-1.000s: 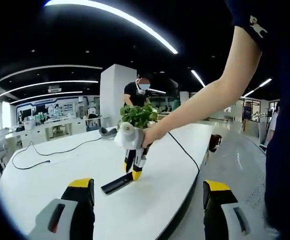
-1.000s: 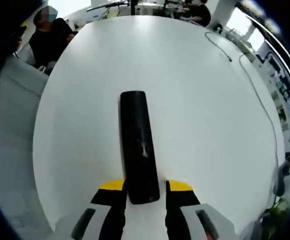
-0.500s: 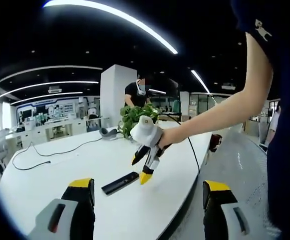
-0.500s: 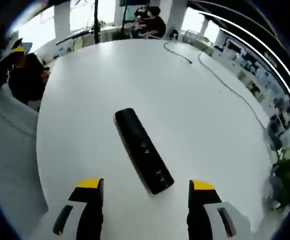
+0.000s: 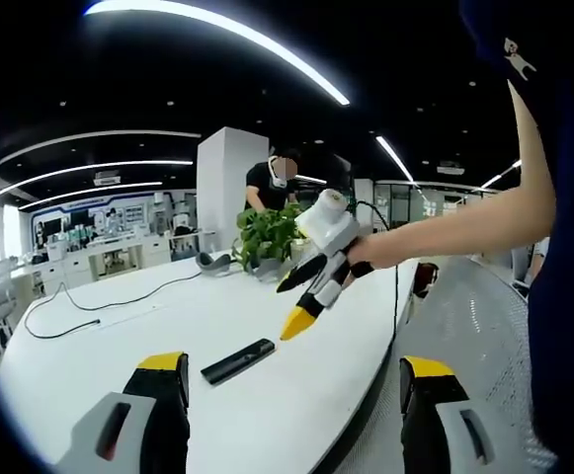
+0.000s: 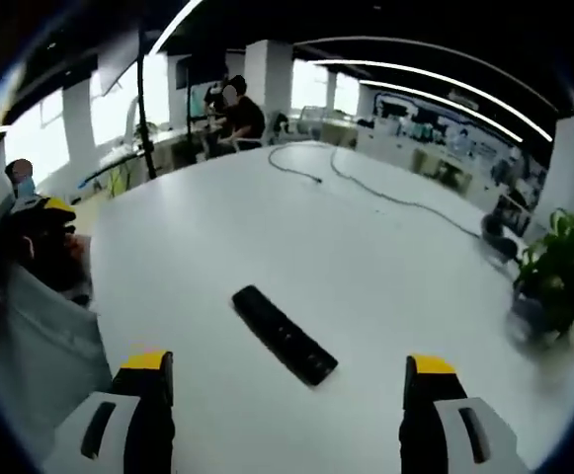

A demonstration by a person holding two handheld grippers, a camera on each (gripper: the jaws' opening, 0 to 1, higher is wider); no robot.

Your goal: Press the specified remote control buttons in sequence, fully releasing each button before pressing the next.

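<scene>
A slim black rectangular remote control (image 6: 285,335) lies flat on the wide white oval table (image 6: 366,257), untouched, in an open-plan office. In the right gripper view I see my right gripper (image 6: 285,415) hanging above the table's near edge, its black, yellow-tipped fingers (image 6: 146,380) spread wide apart, the remote lying angled between and just beyond them, clear of both. At the left edge of that view my left gripper (image 6: 15,237) shows, partly cut off. In the left gripper view, my left gripper (image 5: 287,405) has its fingers (image 5: 163,380) equally wide apart and holding nothing, with the remote (image 5: 237,361) resting on the table (image 5: 119,336) ahead. There the right gripper (image 5: 299,318) is raised in the air above and to the right of the remote, held by a person's hand (image 5: 361,259), yellow tips pointing down toward the table. A leafy green potted plant (image 5: 269,235) stands farther back on the table, and a thin black cable (image 5: 89,306) trails across the surface. A person in a black shirt (image 5: 272,188) stands behind the plant.
</scene>
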